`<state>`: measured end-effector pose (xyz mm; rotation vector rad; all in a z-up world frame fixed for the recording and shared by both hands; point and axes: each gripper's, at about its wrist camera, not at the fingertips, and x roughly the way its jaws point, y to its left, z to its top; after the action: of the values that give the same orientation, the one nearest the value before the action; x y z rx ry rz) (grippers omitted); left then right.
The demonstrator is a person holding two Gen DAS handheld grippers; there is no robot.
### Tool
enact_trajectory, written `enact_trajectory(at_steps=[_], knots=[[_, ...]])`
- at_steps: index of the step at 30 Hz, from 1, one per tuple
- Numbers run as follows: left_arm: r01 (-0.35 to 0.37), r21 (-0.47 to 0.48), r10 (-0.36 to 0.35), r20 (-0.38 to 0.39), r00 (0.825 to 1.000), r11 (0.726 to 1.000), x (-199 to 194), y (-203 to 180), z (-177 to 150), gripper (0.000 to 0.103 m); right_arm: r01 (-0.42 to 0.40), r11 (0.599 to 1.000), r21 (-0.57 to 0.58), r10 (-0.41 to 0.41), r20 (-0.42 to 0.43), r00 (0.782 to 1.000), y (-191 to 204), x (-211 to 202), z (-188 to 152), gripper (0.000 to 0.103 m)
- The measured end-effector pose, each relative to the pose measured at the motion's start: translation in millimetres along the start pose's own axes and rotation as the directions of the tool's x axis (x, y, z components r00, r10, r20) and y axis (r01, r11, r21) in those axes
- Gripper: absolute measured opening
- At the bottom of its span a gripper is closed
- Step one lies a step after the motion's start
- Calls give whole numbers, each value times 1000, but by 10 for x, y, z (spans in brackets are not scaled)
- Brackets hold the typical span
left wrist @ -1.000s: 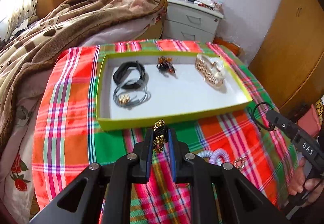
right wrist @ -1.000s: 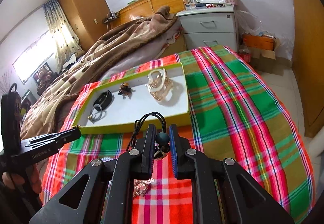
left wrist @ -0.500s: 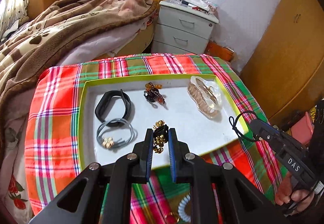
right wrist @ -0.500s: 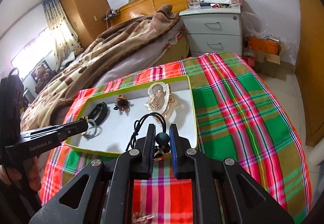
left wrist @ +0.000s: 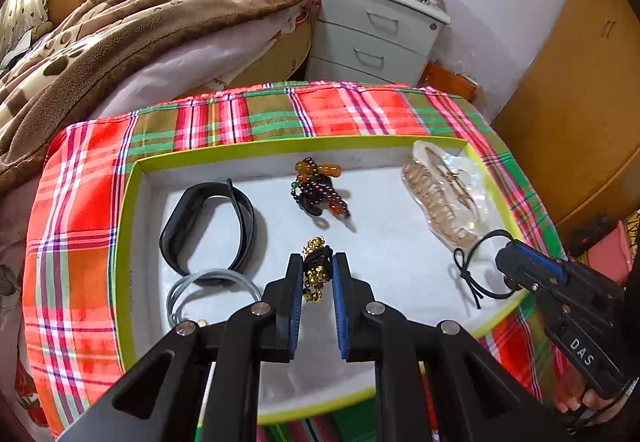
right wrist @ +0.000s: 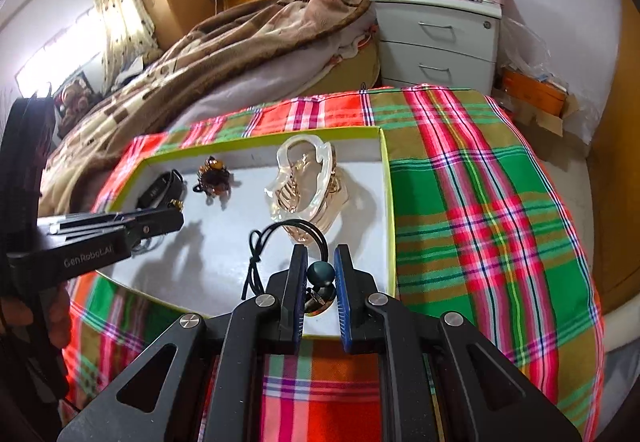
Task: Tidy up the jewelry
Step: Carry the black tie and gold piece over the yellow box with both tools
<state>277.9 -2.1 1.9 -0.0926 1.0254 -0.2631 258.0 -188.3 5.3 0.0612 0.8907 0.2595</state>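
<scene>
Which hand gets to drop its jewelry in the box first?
Probably the left. The left gripper holds the gold bead bracelet right over the bare white middle of the tray. The right gripper, with its black cord piece, sits only at the tray's near corner.

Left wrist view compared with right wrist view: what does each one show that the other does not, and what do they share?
Only the left wrist view shows the grey hair tie clearly and the gold bead piece in the left gripper. Only the right wrist view shows the dark green bead clamped in the right gripper. Both show the tray, black band, amber bead cluster and black cord.
</scene>
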Motion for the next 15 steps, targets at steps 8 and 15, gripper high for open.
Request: enact_trajectory(at_steps=[8, 15], knots=[[-11, 10, 11, -15, 1000, 1000, 110, 6, -12, 15, 13, 998, -57, -17, -60, 998, 19, 104, -14, 14], [-19, 17, 19, -14, 1000, 1000, 136, -13, 4, 15, 19, 997, -79, -26, -87, 996, 37, 150, 1, 14]])
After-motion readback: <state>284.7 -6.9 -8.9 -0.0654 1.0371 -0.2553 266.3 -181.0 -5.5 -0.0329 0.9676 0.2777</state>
